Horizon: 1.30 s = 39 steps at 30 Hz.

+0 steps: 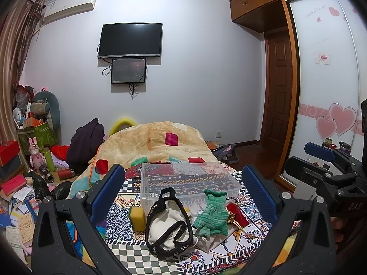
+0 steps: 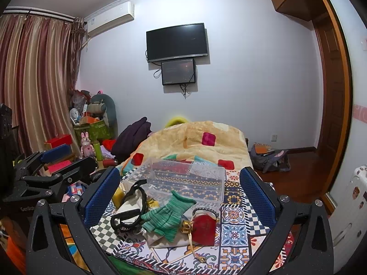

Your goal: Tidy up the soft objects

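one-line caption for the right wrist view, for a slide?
Open right gripper hovers over a green knit glove, red pouch and black-trimmed white bag beside a clear plastic bin.

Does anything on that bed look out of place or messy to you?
Yes: the clear box holds nothing, while the green glove, white pouch, red pouch and yellow sponge lie jumbled before it.

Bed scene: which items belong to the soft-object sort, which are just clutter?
Job:
green knit glove
white pouch
yellow sponge
red pouch
clear bin

Clutter:
TV
pink rabbit toy
purple garment
backpack
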{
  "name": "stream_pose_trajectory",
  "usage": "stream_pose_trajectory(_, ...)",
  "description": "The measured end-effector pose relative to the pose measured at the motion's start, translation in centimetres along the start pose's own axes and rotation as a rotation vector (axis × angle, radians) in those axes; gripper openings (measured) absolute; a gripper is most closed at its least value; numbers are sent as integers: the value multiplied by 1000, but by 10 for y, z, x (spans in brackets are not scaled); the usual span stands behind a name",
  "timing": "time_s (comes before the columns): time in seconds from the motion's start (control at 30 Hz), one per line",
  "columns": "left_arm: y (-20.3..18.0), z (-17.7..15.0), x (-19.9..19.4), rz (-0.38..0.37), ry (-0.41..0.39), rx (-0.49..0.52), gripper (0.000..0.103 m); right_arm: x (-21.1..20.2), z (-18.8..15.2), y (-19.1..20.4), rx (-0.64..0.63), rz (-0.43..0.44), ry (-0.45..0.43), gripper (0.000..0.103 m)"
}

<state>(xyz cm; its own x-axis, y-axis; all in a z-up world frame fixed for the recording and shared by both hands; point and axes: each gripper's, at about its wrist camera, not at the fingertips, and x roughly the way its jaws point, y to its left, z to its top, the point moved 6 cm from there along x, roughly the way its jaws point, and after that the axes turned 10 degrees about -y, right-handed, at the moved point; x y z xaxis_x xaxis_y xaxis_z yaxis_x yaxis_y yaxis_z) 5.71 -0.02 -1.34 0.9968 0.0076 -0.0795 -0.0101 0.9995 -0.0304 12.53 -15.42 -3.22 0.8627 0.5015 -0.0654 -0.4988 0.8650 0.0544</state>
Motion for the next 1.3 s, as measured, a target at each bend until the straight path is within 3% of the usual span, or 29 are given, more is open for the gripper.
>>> stream_pose_trajectory(0.9,-2,4,-2,-4,1,4,103,2,-2,1,10,0,10,103)
stream_pose_trajectory(1.03,4,0,5,-12,29,-11,103,9,-7,-3,22,1,40,103)
stream_pose_trajectory(1.3,29,-22,29,-12,117,-34,101,38,-38,-22,52,4,184,101)
